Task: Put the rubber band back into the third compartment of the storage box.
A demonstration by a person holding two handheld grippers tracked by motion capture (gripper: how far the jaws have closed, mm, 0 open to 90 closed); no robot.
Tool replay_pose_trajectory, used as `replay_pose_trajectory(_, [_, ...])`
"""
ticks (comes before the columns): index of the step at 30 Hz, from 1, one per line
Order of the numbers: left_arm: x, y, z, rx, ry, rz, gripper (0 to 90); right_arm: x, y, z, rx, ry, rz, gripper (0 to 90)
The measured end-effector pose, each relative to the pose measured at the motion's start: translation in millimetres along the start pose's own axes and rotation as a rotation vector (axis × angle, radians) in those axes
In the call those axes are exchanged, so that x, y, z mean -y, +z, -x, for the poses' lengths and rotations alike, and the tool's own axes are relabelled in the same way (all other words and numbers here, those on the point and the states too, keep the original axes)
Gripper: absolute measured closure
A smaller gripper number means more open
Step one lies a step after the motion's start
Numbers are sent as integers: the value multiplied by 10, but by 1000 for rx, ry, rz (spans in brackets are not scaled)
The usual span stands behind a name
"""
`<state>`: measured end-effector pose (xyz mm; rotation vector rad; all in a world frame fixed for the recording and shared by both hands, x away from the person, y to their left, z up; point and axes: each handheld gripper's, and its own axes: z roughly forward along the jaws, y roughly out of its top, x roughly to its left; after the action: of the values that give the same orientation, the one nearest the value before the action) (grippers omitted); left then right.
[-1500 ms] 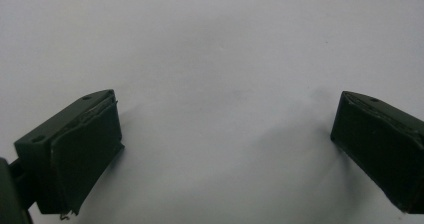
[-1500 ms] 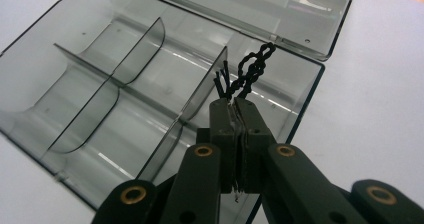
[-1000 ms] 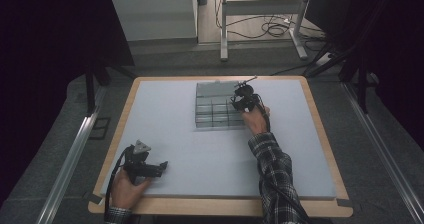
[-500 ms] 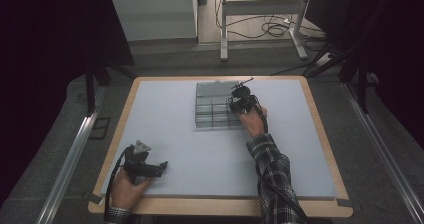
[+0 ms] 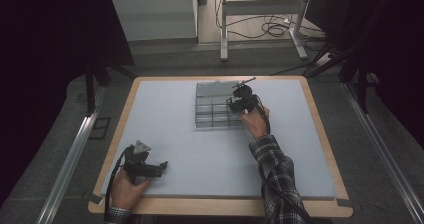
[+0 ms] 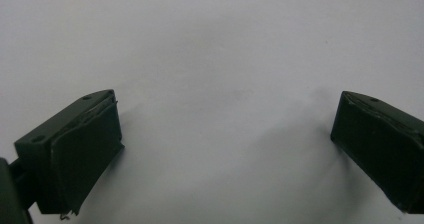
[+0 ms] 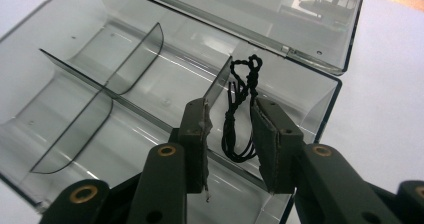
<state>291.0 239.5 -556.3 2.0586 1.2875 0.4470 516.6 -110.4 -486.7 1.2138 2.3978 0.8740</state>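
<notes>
Right gripper [image 7: 229, 134], jaws just opening, releases a black knotted cord [image 7: 239, 109] between its pads into the clear compartment box [image 7: 75, 79]. Left gripper [image 6: 225, 149] rests agape, empty. Risk: cord snags a pad on withdrawal.

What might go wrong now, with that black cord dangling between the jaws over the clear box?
The right gripper has just been opening, and the black cord hangs between its jaws, close to the right pad. It may cling there and lift out again when the hand withdraws. It also hangs beside a divider of the box, so it might drape over that wall instead of lying in one compartment.
</notes>
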Motion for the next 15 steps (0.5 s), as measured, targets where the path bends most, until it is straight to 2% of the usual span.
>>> replay_pose_trajectory(9, [0,0,0,0,0,0,0,-3,-119,-58,-20,-24,11,599])
replay_pose_trajectory(11, [0,0,0,0,0,0,0,17,-146,-82,-25,-33,10,559])
replay_pose_trajectory(15, [0,0,0,0,0,0,0,65,-178,-93,-31,-40,16,533])
